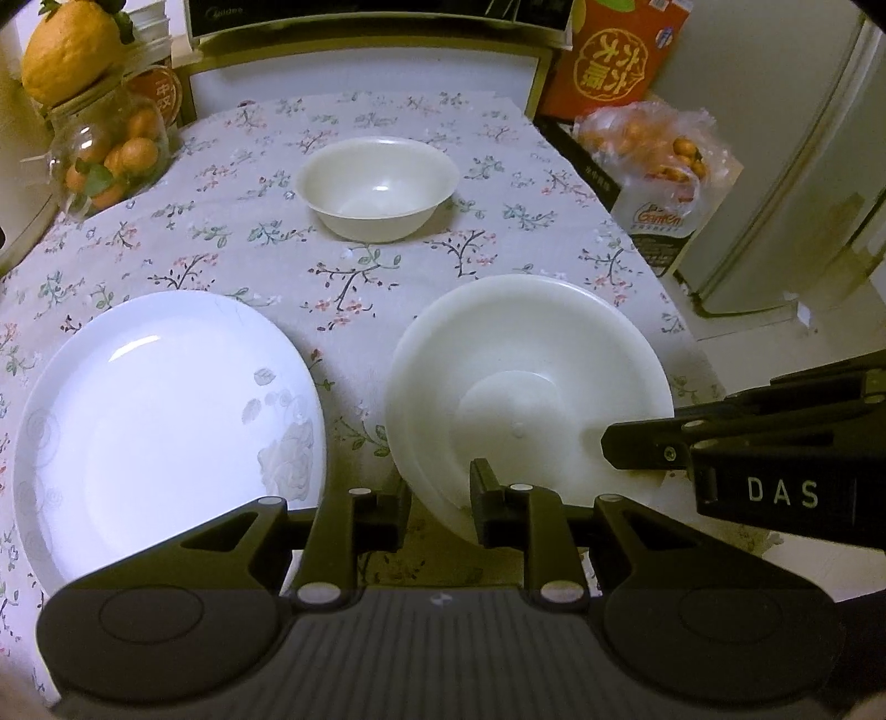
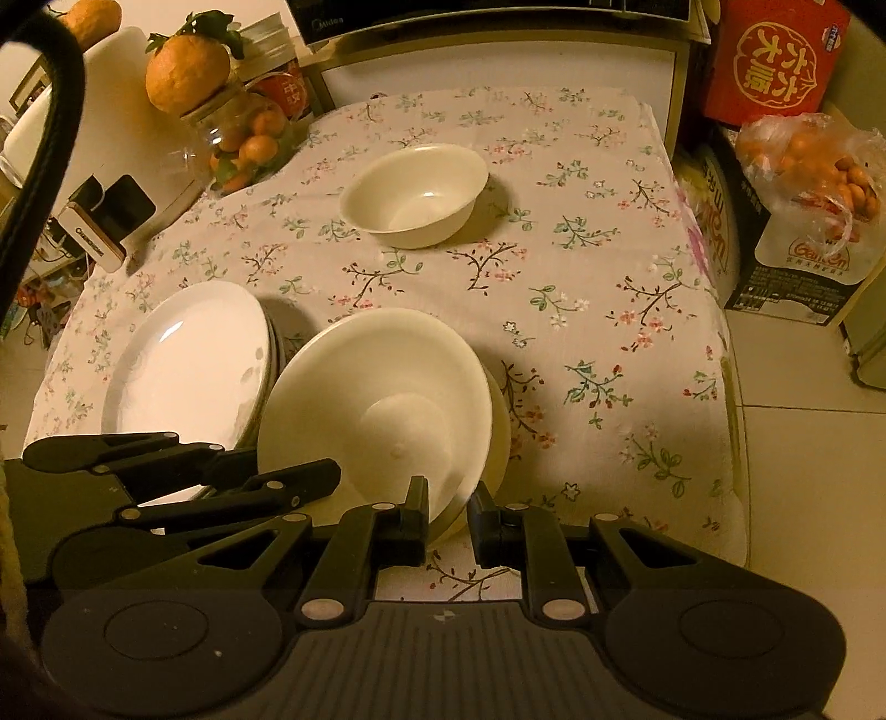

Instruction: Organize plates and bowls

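A cream bowl [image 1: 529, 382] [image 2: 382, 404] is tilted above the floral tablecloth [image 1: 288, 255] at the near edge. My left gripper [image 1: 440, 512] straddles its near rim, its jaws a little apart. My right gripper [image 2: 447, 512] also straddles the rim, and it shows from the side in the left wrist view [image 1: 637, 448]. A stack of white flower-patterned plates [image 1: 160, 421] [image 2: 194, 360] lies to the bowl's left. A smaller cream bowl [image 1: 376, 185] [image 2: 415, 194] stands upright farther back.
A glass jar of oranges [image 1: 105, 149] [image 2: 249, 144] stands at the back left. A bag of oranges [image 1: 659, 149] [image 2: 819, 171] sits on a box off the table's right edge, beside a red carton [image 1: 614, 55] [image 2: 775, 61]. A microwave [image 1: 354, 22] stands behind the table.
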Tool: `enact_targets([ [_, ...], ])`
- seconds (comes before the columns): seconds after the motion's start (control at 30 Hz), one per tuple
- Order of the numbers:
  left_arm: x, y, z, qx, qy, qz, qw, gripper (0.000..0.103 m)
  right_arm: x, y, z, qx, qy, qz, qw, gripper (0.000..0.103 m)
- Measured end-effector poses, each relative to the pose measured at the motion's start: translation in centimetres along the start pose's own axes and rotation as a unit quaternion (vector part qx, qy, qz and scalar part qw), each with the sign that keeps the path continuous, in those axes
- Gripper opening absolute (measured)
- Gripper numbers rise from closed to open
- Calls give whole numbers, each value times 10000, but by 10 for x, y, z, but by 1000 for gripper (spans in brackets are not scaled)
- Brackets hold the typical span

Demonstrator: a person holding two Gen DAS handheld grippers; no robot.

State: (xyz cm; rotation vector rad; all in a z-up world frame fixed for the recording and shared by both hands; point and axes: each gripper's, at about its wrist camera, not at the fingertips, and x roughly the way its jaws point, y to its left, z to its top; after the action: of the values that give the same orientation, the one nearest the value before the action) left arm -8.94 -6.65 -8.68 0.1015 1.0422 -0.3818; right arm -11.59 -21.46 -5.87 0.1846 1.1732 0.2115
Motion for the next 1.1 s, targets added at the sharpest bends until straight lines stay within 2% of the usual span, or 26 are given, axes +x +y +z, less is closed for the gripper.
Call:
enact_targets([
  [0.57, 9, -4, 2, 64, 27, 72, 9999, 27, 4, -3, 2, -24, 54, -77, 10000, 17],
  [0.7, 7, 3, 4, -76, 47, 37, 10000, 26, 1, -9, 4, 62, 34, -95, 9999, 21],
  [1.1, 10, 3, 5, -142, 67, -121, 9998, 26, 11, -18, 7, 216, 100, -193, 9995, 21],
])
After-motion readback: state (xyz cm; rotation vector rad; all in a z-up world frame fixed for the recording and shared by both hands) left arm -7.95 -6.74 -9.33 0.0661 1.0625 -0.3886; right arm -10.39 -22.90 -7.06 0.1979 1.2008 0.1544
